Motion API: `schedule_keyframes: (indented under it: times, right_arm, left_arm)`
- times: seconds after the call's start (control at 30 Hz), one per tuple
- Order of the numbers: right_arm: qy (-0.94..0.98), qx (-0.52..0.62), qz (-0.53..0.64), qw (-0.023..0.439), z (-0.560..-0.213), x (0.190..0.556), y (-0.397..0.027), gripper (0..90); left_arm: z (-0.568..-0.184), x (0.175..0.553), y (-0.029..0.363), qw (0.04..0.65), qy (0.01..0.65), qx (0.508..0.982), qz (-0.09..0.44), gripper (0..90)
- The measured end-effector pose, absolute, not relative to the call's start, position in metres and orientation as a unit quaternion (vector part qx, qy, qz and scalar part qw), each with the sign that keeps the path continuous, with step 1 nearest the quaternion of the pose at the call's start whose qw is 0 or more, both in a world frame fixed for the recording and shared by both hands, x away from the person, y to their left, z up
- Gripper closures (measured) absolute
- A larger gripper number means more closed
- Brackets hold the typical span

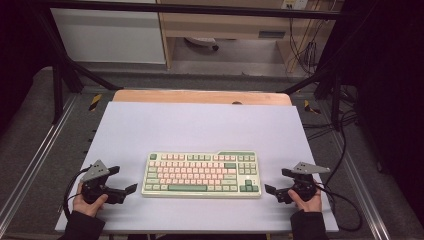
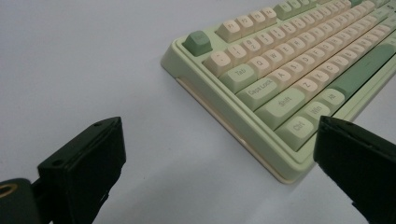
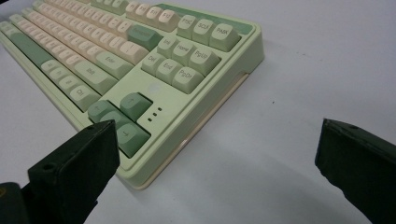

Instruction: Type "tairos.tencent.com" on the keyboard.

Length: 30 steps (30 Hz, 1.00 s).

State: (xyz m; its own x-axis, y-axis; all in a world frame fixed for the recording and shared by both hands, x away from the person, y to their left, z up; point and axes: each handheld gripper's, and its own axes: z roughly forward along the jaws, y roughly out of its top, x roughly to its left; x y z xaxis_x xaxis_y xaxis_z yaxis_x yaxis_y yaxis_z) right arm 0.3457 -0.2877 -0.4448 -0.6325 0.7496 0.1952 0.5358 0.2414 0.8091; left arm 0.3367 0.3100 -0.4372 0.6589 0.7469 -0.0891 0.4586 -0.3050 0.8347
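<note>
We have the keyboard (image 1: 201, 174) lying flat on the pale bench (image 1: 200, 125), a little nearer our edge than the middle, with its long axis running left to right across us. That axis is what the coming move turns on: each short end of the board faces one tool, so the board sits squarely between the two.

Our left tool (image 1: 123, 180) rests just beside the left short end, its jaws spread apart with nothing between them. In the left gripper view the board's near left corner (image 2: 285, 172), by the bottom-row control key, lies ahead and to the right, close to the right-hand jaw but not touching it as far as we can make out.

Our right tool (image 1: 276, 182) mirrors it at the right short end, jaws likewise wide and holding nothing. In the right gripper view the corner with the arrow keys (image 3: 140, 179) sits ahead and to the left, next to the left-hand jaw; whether the jaw's edge grazes the casing there we cannot quite tell, since the jaw overlaps it in the picture.

Neither hand looks clearly nearer; both stand about equally close to their own ends. We judge that any lift or shift would call for both tools to come inward along the long axis, each taking its short edge, with the low front lip facing us.
</note>
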Motion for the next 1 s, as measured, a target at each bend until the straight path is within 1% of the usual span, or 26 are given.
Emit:
schedule_keyframes:
  times: [0.73, 1.0]
  right_arm:
    - [0.778, 0.414, 0.459, 0.112, -0.444, 0.345, -0.288, 0.6]
    - [0.779, 0.414, 0.458, 0.111, -0.444, 0.345, -0.287, 0.6]
  left_arm:
    - [-0.431, 0.335, 0.305, 0.454, 0.378, 0.791, 0.159, 1.8]
    - [-0.426, 0.334, 0.298, 0.453, 0.373, 0.794, 0.162, 4.8]
